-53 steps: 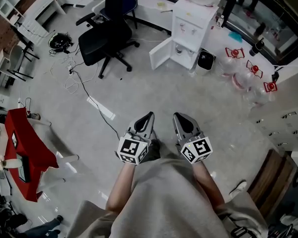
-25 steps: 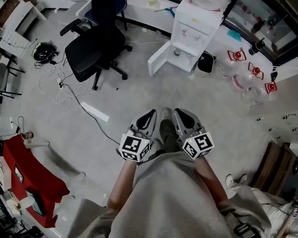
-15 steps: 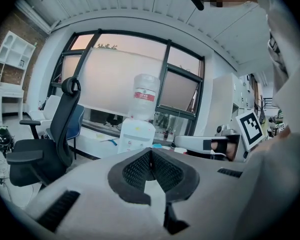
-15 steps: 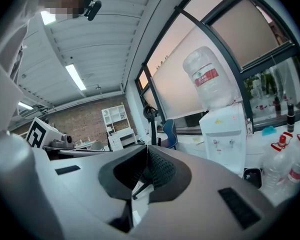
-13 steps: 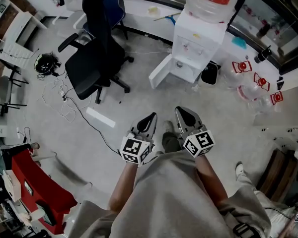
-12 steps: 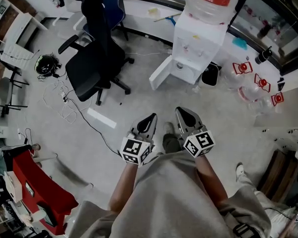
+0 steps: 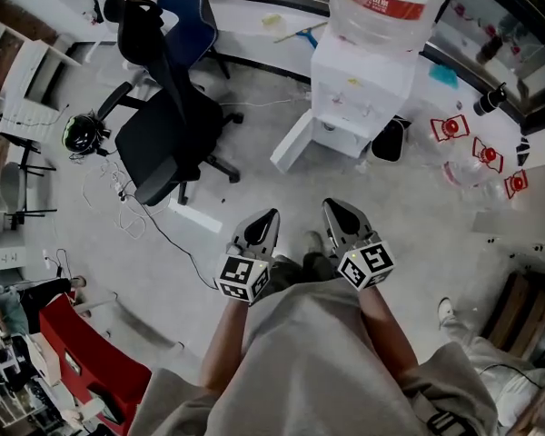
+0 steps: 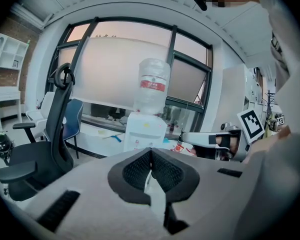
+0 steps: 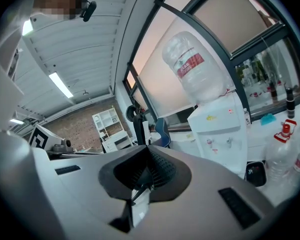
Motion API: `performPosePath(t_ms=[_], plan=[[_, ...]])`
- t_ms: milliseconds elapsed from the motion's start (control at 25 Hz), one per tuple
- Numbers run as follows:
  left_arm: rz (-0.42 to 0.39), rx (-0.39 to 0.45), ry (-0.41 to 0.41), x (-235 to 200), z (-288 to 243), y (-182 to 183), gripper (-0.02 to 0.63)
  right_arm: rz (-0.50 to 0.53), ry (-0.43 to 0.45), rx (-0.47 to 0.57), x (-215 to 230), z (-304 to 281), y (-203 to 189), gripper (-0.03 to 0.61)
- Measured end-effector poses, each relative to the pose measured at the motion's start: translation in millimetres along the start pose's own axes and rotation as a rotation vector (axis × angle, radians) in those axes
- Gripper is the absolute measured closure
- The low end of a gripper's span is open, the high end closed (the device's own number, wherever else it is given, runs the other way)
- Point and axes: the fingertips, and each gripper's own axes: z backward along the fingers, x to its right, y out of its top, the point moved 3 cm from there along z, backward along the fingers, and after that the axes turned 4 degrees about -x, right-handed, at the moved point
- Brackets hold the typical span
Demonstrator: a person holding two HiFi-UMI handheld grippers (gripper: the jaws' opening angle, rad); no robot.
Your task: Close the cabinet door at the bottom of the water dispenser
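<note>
Two grippers, left (image 7: 269, 217) and right (image 7: 332, 207), hung side by side over the floor, each with its jaws pressed together on nothing. One water dispenser (image 7: 356, 94) stood well ahead, its single cabinet door (image 7: 293, 142) swung open at the bottom. One black office chair (image 7: 168, 130) stood left of it, and three red-capped bottles (image 7: 487, 153) right. The jug (image 7: 388, 3) on top was cut off, and the cabinet's inside was hidden.

I hold my left gripper (image 7: 269, 216) and right gripper (image 7: 332, 207) side by side at waist height, both angled forward. Each pair of jaws is closed, pad against pad.
</note>
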Motion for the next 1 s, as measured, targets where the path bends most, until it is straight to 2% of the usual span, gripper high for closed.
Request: performPosePath(t_ms=[360,680,800,1000], plan=[[-0.039,-0.069,-0.051,-48.6,-40.3,-5.1,0.604,-0.042,-0.044,-0.045,18.0,-46.2,-8.0,0.566],[0.003,-0.105,-0.147,-114.8,-83.9,-12.0,0.604,-0.056,-0.177,-0.021,32.7,-110.0,-19.2,0.566],[-0.004,-0.131,-0.204,-137.9,-99.9,-24.3,0.604,-0.074,-0.216,-0.016,38.2,-137.9,-29.5,0.566],[-0.006,-0.18,-0.286,-170.9,-133.7,-65.3,0.604,-0.093,-0.269,-0.02,58.0,-175.3,-60.4,0.566]])
